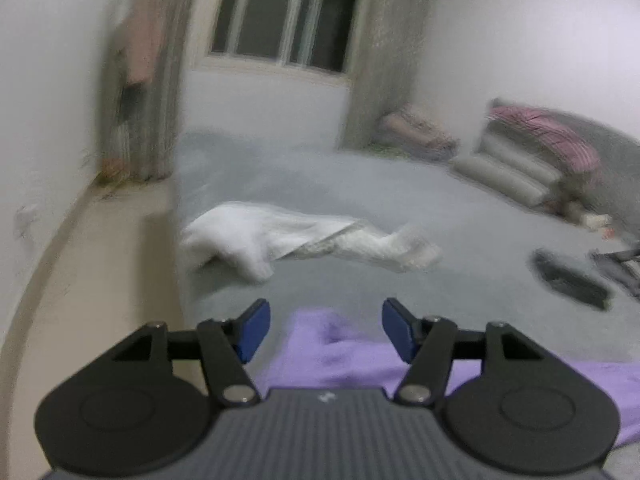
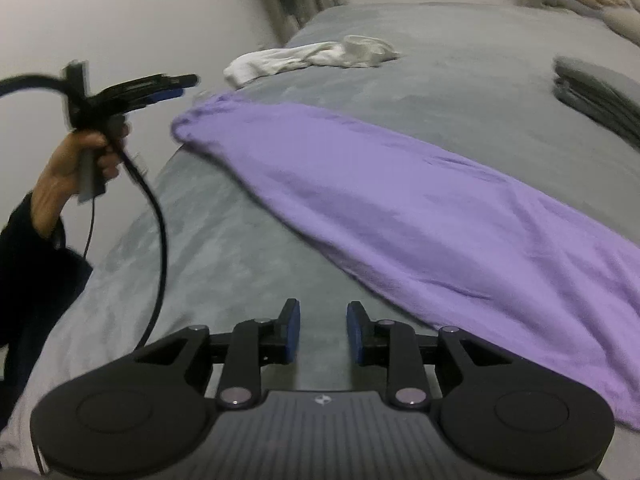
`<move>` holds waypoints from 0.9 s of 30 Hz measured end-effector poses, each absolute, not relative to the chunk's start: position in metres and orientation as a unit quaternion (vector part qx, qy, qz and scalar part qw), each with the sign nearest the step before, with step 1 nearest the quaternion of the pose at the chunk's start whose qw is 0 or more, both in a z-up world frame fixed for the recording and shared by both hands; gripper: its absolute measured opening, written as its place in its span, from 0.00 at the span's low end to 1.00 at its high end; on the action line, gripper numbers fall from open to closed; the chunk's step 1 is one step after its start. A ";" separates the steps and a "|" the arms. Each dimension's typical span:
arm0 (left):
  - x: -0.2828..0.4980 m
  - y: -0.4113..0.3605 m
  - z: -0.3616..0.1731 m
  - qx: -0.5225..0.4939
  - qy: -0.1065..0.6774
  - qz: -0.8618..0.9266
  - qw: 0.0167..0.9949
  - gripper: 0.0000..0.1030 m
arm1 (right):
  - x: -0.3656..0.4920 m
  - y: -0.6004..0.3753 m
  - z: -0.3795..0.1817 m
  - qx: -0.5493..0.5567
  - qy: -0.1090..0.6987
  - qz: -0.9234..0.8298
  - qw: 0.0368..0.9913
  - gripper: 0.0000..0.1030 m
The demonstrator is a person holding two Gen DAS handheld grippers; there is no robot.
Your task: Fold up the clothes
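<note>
Ahead of your left tool a dark window (image 1: 284, 20) sits between grey curtains (image 1: 384, 60) in white walls (image 1: 520, 40). Below it spreads the grey-covered bed (image 1: 460, 216), pillows (image 1: 508, 168) stacked right, beige floor (image 1: 100, 280) left.

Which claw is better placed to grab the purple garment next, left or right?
Probably the left. The left claw is open right over an end of the purple garment. The right claw, also open, hangs over bare bedcover beside the garment's edge.
</note>
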State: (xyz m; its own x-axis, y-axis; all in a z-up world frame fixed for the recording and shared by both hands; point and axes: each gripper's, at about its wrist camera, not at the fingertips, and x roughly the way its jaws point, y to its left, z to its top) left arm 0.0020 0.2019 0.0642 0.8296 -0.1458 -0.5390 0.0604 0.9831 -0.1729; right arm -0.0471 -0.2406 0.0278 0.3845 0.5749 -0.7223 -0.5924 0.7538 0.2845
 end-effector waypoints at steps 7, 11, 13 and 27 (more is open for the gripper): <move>0.009 0.164 0.048 -0.025 0.328 -0.073 0.941 0.58 | -0.042 -0.236 0.023 0.029 0.421 0.327 0.846 0.33; 0.015 0.169 0.051 -0.036 0.316 -0.062 0.946 0.59 | -0.038 -0.242 0.027 0.030 0.398 0.287 0.871 0.33; 0.017 0.170 0.049 -0.035 0.318 -0.062 0.945 0.59 | -0.035 -0.244 0.026 0.032 0.387 0.274 0.880 0.34; 0.004 0.159 0.054 0.000 0.294 -0.048 0.955 0.66 | -0.040 -0.235 0.026 0.017 0.412 0.318 0.854 0.35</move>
State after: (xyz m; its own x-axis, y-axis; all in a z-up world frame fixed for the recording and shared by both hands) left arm 0.0043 0.1590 0.0544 0.8222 -0.0912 -0.5618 0.0913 0.9954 -0.0280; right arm -0.0396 -0.2353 0.0264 0.4586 0.5563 -0.6930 -0.5291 0.7975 0.2900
